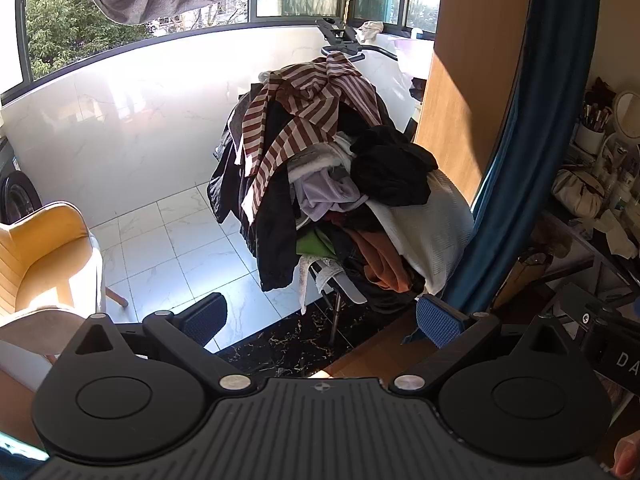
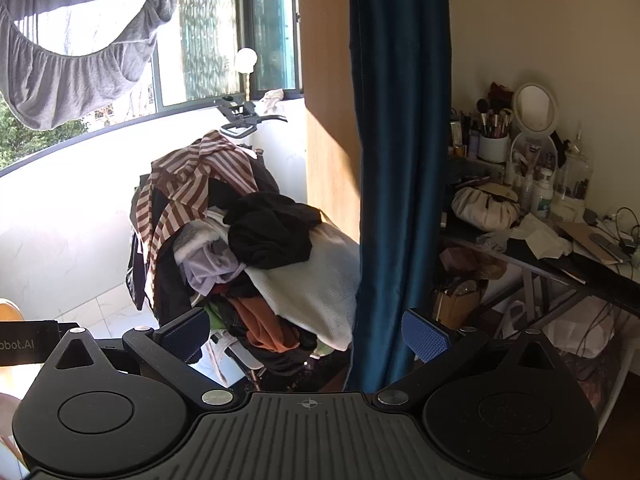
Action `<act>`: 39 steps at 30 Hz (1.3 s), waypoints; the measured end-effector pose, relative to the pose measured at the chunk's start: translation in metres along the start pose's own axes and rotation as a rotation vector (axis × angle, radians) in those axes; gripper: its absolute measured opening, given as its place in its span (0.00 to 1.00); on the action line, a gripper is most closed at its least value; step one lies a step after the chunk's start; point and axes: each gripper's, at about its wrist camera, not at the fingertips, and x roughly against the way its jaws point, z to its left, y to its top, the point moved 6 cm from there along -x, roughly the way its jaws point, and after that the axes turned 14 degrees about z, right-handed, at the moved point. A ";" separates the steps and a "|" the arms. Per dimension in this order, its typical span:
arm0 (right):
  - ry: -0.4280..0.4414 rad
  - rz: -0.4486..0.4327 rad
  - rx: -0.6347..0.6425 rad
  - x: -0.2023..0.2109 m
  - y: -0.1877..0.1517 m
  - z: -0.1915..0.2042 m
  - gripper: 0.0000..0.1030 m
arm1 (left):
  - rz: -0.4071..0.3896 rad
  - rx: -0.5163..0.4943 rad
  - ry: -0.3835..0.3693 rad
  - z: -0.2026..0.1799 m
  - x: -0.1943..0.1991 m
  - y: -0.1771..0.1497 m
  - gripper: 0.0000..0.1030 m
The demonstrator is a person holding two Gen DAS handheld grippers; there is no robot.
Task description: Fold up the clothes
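Note:
A heap of unfolded clothes (image 1: 332, 184) is piled over a chair on the balcony. On top lies a brown-and-white striped shirt (image 1: 308, 112), with a black garment (image 1: 392, 168) and a white knit piece (image 1: 432, 232) on the right side. The same heap (image 2: 240, 240) appears in the right wrist view. My left gripper (image 1: 320, 320) is open, held well short of the heap, nothing between its fingers. My right gripper (image 2: 306, 338) is open too and empty, also some way from the clothes.
A blue curtain (image 2: 396, 160) hangs right of the heap beside a wooden panel (image 1: 472, 80). A cluttered dressing table (image 2: 560, 248) stands far right. A yellow chair (image 1: 44, 264) sits at left. A grey sheet (image 2: 72, 60) hangs overhead. White floor tiles (image 1: 192, 248) lie before the heap.

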 end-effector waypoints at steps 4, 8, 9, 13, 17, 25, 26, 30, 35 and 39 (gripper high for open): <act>0.022 0.026 -0.018 -0.007 0.000 0.002 0.99 | 0.010 0.004 -0.019 0.006 -0.007 0.004 1.00; 0.025 0.049 -0.053 -0.017 0.002 -0.001 0.99 | -0.002 0.014 -0.061 0.016 -0.015 0.011 1.00; 0.014 0.051 -0.057 -0.019 0.002 -0.002 0.99 | -0.018 0.012 -0.055 0.019 -0.016 0.013 1.00; -0.021 0.062 -0.056 -0.032 0.006 -0.003 0.99 | -0.088 -0.029 -0.017 0.024 -0.023 0.023 1.00; -0.034 0.079 -0.058 -0.054 0.012 0.003 0.99 | -0.048 -0.055 -0.019 0.025 -0.044 0.037 1.00; -0.003 0.098 -0.062 -0.120 0.039 0.033 0.99 | 0.044 -0.044 -0.031 0.040 -0.098 0.086 1.00; 0.000 0.103 -0.070 -0.130 0.045 0.037 0.99 | 0.047 -0.046 -0.029 0.043 -0.104 0.096 1.00; 0.015 0.111 -0.093 -0.166 0.074 0.051 0.99 | 0.036 -0.088 0.028 0.048 -0.126 0.140 1.00; -0.027 0.098 -0.082 -0.208 0.116 0.062 0.99 | 0.011 -0.180 0.108 0.041 -0.154 0.192 1.00; -0.020 0.123 -0.115 -0.238 0.144 0.060 0.99 | 0.028 -0.185 0.016 0.033 -0.173 0.225 1.00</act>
